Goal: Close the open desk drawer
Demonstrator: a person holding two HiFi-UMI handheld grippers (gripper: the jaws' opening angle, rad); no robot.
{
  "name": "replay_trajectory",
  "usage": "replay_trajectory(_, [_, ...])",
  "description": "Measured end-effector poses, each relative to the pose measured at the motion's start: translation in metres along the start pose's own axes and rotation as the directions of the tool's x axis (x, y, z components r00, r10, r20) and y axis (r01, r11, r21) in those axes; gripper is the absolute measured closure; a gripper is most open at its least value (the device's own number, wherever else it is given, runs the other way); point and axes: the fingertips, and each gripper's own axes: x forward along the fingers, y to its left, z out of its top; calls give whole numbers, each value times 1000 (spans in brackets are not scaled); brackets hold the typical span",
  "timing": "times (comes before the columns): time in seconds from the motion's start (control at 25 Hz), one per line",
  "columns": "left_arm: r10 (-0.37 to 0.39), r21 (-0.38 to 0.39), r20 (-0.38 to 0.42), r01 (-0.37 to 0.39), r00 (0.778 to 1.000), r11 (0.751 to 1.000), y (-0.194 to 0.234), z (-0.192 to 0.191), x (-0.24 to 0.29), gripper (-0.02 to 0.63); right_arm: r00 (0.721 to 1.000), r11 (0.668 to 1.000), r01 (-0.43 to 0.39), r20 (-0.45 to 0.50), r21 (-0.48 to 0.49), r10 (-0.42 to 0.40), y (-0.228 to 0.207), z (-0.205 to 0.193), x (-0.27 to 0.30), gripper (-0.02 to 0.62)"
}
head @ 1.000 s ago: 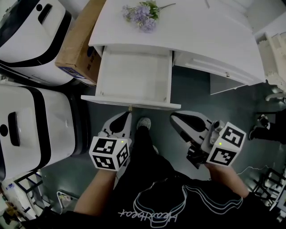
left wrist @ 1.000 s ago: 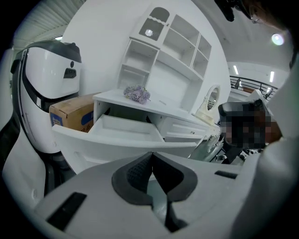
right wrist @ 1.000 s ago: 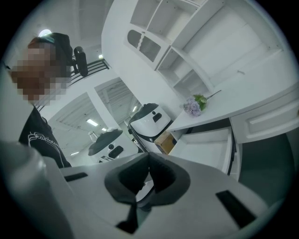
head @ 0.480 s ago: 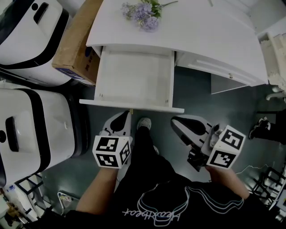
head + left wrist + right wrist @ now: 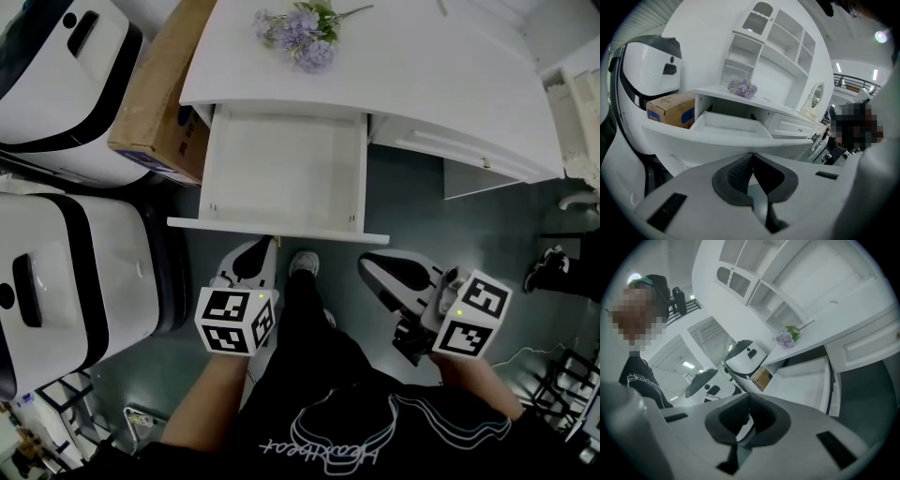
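The white desk [image 5: 441, 66] has its left drawer [image 5: 281, 169] pulled far out and empty, also seen in the left gripper view as the drawer [image 5: 726, 123] and in the right gripper view as the drawer [image 5: 806, 380]. A small knob [image 5: 275, 239] sticks out of the drawer front. My left gripper [image 5: 265, 247] is shut on nothing, its tip just below the drawer front near the knob. My right gripper [image 5: 367, 263] is also shut on nothing, below the drawer's right corner. The jaws meet in both gripper views, left gripper [image 5: 752, 157] and right gripper [image 5: 750, 398].
A sprig of purple flowers [image 5: 300, 28] lies on the desk top. A cardboard box [image 5: 164, 94] and two large white machines with black bands [image 5: 75, 272] stand left of the drawer. The person's shoe [image 5: 302, 262] is between the grippers. Another person's shoe [image 5: 544, 267] is at the right.
The drawer front has come slightly nearer to both grippers in the head view. The drawer stands as far out as before and both grippers stay shut.
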Motion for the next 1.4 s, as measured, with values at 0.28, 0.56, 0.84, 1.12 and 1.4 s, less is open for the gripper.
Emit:
replay_trajectory(0.28, [4, 7, -3, -4, 1000, 1000, 1, 6, 6, 601, 1000, 1000, -1, -1, 10, 1, -4, 1, -1, 589])
replay_trajectory(0.56, [7, 15, -2, -7, 1000, 1000, 6, 14, 15, 601, 1000, 1000, 8, 6, 18, -8, -13, 4, -2, 589])
replay_trajectory(0.84, [20, 4, -10, -20, 1000, 1000, 8, 24, 26, 601, 1000, 999, 19, 15, 42, -20, -21, 7, -4, 589])
replay_trajectory(1.12, [21, -7, -22, -21, 1000, 1000, 12, 34, 37, 601, 999, 998, 23, 29, 61, -25, -25, 15, 1, 589])
replay_trajectory(1.4, [14, -5, -39, -14, 999, 1000, 16, 43, 47, 601, 998, 996, 41, 39, 82, -45, -31, 22, 4, 589])
